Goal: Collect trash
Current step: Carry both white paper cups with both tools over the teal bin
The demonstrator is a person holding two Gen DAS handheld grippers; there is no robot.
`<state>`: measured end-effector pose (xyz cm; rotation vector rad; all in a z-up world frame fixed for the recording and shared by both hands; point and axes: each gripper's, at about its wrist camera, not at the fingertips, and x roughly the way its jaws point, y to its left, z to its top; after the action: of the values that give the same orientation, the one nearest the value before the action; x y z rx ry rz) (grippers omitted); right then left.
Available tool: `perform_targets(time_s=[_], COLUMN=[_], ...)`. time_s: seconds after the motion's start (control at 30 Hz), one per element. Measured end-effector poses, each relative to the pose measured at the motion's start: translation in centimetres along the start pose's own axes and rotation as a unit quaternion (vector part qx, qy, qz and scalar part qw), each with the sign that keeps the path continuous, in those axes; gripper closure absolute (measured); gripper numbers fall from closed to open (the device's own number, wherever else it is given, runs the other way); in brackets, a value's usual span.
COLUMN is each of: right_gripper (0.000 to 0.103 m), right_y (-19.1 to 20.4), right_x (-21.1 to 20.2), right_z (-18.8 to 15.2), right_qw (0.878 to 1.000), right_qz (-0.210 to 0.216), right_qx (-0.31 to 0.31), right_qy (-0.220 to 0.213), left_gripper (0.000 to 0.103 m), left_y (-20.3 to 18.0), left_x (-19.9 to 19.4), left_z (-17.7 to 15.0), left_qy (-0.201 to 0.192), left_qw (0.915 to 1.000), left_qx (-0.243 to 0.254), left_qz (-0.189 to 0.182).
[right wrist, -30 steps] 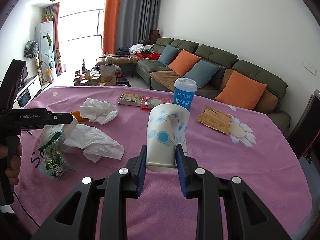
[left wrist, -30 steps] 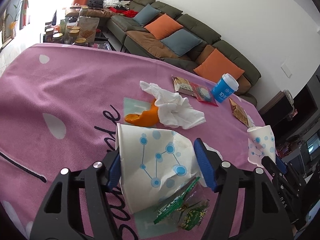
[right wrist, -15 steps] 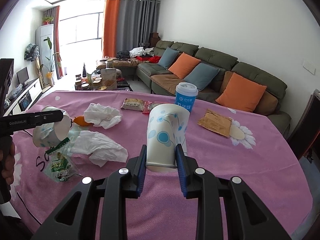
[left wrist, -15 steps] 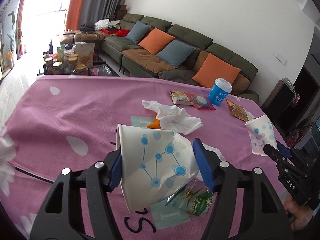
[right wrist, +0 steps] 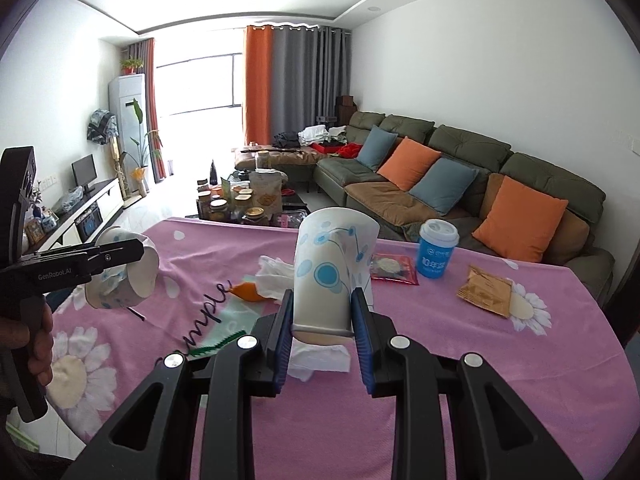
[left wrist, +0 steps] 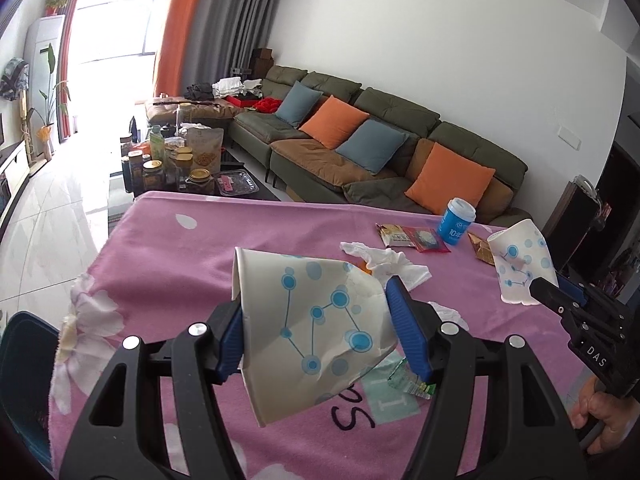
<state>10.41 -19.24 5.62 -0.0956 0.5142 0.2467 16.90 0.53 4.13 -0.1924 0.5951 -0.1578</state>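
My left gripper [left wrist: 316,296] is shut on a crumpled white paper cup with blue dots [left wrist: 312,320], held on its side above the pink tablecloth [left wrist: 180,248]. My right gripper [right wrist: 323,300] is shut on a second dotted paper cup [right wrist: 332,276], gripped near its base with the mouth pointing away. Each gripper shows in the other's view: the left gripper [right wrist: 120,256] with its cup [right wrist: 120,280], the right gripper [left wrist: 560,300] with its cup [left wrist: 520,268]. On the cloth lie crumpled tissues [left wrist: 384,260], an orange peel [right wrist: 248,292], a green wrapper [left wrist: 412,380], snack packets [left wrist: 416,236], a brown packet [right wrist: 486,290] and a blue lidded cup [right wrist: 436,252].
A tissue [right wrist: 320,360] lies just below my right gripper. Beyond the table's far edge stand a low table with jars [left wrist: 172,164] and a green sofa [left wrist: 400,140]. A blue chair [left wrist: 24,360] is at the table's near left corner. A hand [left wrist: 600,420] holds the right gripper.
Both grippers rose and drew back from the table with their cups still held. The left cup lifted away from the green wrapper and the tissues, which stay on the cloth.
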Motion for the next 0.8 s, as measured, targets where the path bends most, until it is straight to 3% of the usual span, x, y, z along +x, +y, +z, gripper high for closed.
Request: perform_targets(time_s=[0.33, 0.8], right_gripper=[0.077, 0.077], right_y=[8.5, 22.1], right_x=[1.0, 2.9], right_z=[2.3, 4.7], right_qw=[0.993, 0.963], right_qz=[0.109, 0.251], right_qx=[-0.033, -0.098], right_qy=[-0.014, -0.002], left_gripper=[0.039, 0.038], left_y=[6.6, 18.2], left_x=[-9.6, -20.7], left_z=[-0.9, -4.5], left_qy=[-0.051, -0.082], left_qw=[0.9971, 0.9826], left_qx=[-0.02, -0.068], left_qz=[0.052, 0.152])
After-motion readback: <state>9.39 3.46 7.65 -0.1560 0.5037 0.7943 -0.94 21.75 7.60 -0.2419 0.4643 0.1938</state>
